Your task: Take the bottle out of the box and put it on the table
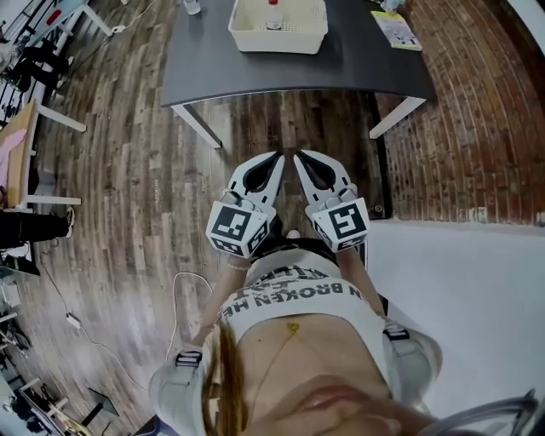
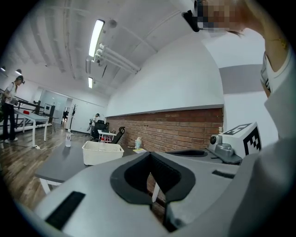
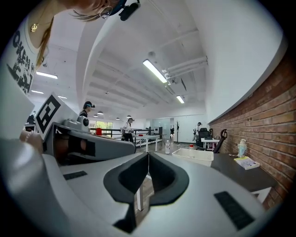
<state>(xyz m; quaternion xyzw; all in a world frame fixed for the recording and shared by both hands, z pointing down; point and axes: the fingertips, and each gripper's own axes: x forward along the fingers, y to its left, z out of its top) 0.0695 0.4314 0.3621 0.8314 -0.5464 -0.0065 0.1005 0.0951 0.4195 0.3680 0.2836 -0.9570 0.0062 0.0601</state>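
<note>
Item 1: dark grey rectangular table [image 1: 341,64] on white legs, across wood-plank floor from the person. Item 2: white perforated plastic box [image 1: 277,49], at the tabletop's middle, near its far edge. Items 3 and 4: left gripper [image 1: 278,157] and right gripper [image 1: 299,157], grey two-jaw tools, held side by side short of the table's near edge; both have their jaws pressed together with nothing between them. Item 5: small clear bottle with red cap [image 1: 273,14], upright inside the box. Handling judgement: part 1 gripper's jaws before crossing the box rim, clasp the bottle's body below the cap, lift straight up, then set it on bare tabletop.
</note>
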